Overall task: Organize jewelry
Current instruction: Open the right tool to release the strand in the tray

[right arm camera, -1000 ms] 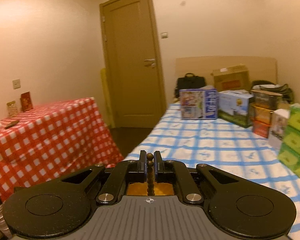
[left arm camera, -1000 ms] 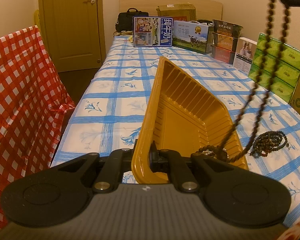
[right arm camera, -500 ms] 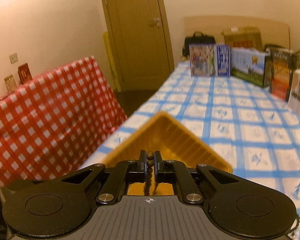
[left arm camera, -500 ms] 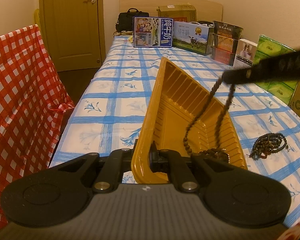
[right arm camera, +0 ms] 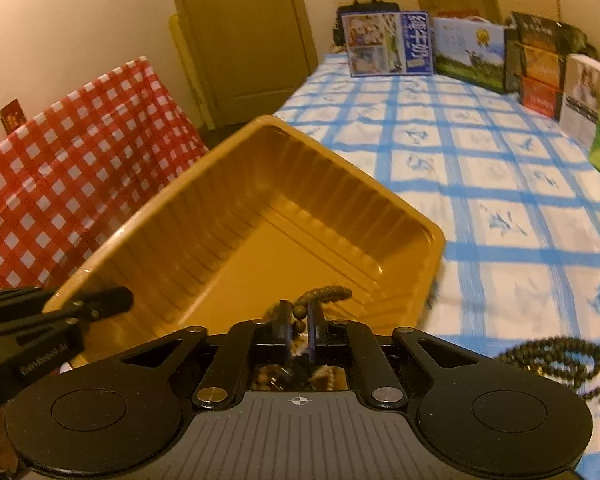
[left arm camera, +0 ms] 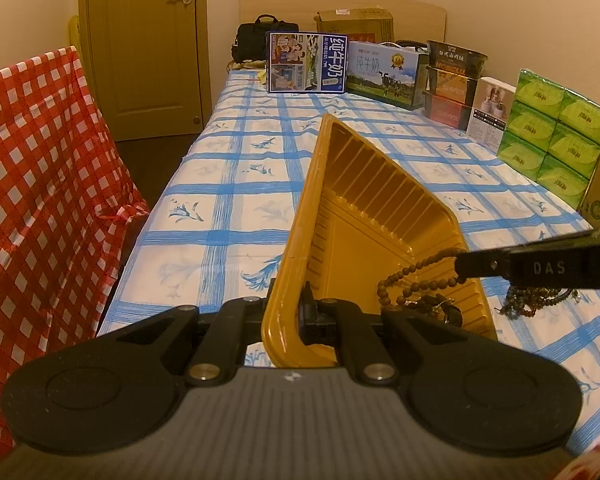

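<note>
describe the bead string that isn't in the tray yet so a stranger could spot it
Start at the blue-checked tablecloth and find the yellow tray near its front edge. Just off the tray's right side, on the cloth, lies a dark coiled bead string. Unlike the brown bead strand pinched in the right gripper over the tray, it lies loose and untouched.

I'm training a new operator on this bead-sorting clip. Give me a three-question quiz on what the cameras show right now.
1. True or false: the left gripper is clamped on the rim of the yellow tray.
2. What does the right gripper hold?
A. a ring
B. a string of brown beads
C. nothing
3. Fill in: a second, darker bead bracelet lies on the ____, outside the tray.

Key: 1 true; 2 B; 3 tablecloth.
</note>
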Motion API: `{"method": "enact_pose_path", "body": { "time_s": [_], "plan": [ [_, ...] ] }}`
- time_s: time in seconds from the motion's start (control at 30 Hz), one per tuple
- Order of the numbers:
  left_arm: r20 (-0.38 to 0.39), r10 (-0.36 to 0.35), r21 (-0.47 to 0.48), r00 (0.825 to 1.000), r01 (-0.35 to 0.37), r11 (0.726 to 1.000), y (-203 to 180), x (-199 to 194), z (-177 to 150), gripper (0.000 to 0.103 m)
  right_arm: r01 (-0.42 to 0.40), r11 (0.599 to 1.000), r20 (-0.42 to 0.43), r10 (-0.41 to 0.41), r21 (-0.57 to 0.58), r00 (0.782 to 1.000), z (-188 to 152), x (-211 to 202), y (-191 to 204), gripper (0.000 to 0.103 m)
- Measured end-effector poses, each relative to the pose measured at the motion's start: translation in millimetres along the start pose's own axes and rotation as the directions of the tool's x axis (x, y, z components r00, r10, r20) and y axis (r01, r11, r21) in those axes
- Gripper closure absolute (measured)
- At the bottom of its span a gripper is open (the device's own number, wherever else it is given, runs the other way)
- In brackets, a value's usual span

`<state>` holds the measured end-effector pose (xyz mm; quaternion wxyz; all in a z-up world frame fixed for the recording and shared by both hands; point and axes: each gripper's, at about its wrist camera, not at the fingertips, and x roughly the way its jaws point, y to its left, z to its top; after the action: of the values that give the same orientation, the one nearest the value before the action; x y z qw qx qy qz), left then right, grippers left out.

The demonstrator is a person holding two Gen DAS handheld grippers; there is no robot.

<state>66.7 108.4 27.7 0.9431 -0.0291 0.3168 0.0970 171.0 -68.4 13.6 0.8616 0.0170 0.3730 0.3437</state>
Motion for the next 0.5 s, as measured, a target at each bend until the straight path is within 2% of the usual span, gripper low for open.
{"method": "enact_pose_path", "body": {
  "time_s": [0.1,0.13,0.17,0.23,0.4,0.5],
  "plan": [
    [-0.001,0.001,0.000,1.000,-0.001,1.000,2.0,0.6,-0.8,0.097,0.004,0.999,-0.013,-0.004,0.038,1.000,-3.3,-1.5,-6.8,0.095],
    [-0.001,0.002,0.001,1.000,-0.002,1.000,2.0,0.9,-1.0,0.097,0.009,0.999,-0.014,-0.008,0.051,1.000,-4.9,-3.1,-10.0,0.088],
    [-0.001,0.000,0.000,1.000,0.000,1.000,2.8,0.6,-0.8,0.097,0.018,0.998,-0.012,-0.017,0.065,1.000,-7.2,-5.7,-14.0,0.074],
    [-0.001,0.001,0.001,1.000,-0.001,1.000,1.9,0.7,-1.0,0.097,0.028,0.996,0.004,-0.028,0.090,1.000,-11.8,-12.8,-21.3,0.056],
    [-0.001,0.001,0.000,1.000,-0.001,1.000,2.7,0.7,-0.7,0.097,0.077,0.989,0.024,-0.081,0.129,0.996,-24.4,-30.8,-38.2,0.055],
    [-0.001,0.001,0.001,1.000,-0.001,1.000,2.7,0.7,-0.6,0.097,0.142,0.981,0.036,-0.148,0.134,0.988,-37.3,-42.3,-48.9,0.055]
  ]
}}
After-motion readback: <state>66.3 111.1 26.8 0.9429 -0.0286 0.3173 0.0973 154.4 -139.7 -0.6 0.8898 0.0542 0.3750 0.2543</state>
